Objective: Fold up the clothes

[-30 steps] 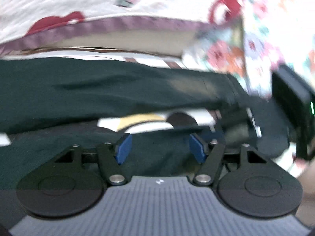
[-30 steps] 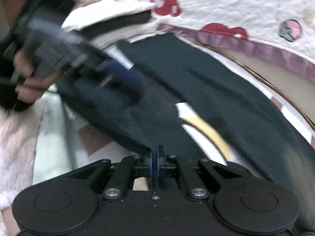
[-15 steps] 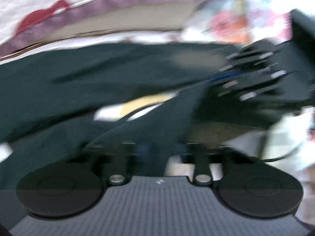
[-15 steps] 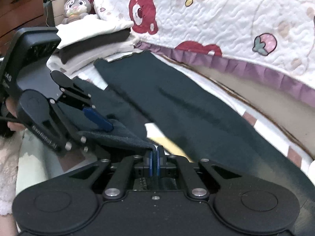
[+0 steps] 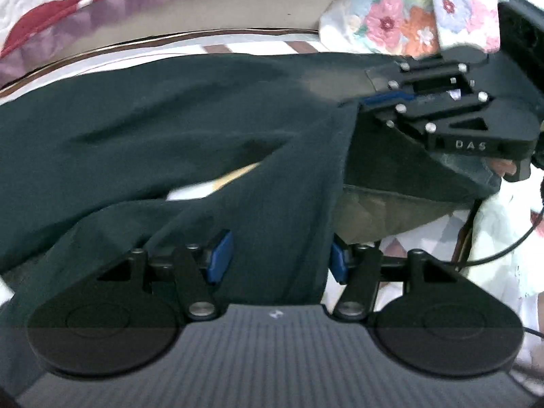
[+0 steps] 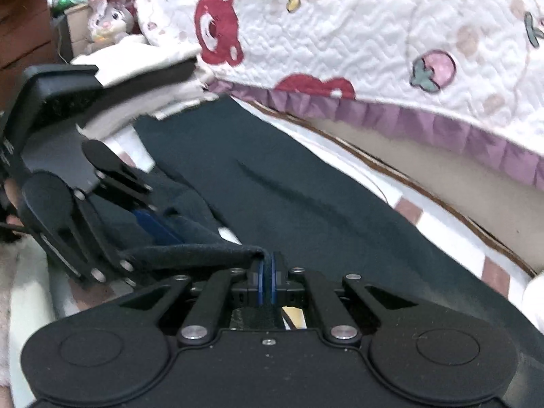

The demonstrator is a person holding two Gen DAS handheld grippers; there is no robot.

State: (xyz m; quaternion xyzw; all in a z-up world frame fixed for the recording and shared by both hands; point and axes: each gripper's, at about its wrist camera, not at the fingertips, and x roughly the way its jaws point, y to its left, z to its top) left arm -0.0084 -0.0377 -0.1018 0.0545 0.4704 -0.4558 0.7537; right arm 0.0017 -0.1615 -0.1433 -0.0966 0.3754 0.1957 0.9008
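Meanwhile the right gripper [image 6: 267, 280] pinches the dark garment [image 6: 306, 197], left gripper [image 5: 278, 258] fingers spread wide around it.

A white quilt [image 6: 374, 27] printed with red bears and strawberries, edged with a purple frill, is seen behind. A brown wooden cabinet [image 6: 20, 23] is glimpsed far left, a stuffed rabbit [image 6: 105, 23] just beside it. A flowered cloth [image 5: 401, 17] is spotted elsewhere.

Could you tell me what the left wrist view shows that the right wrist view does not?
Only the left wrist view shows the floral patterned fabric and the open left gripper straddling cloth. Only the right wrist view shows the plush rabbit toy and the right gripper shut on the hem. Both show the dark green garment and the bear-print quilt.
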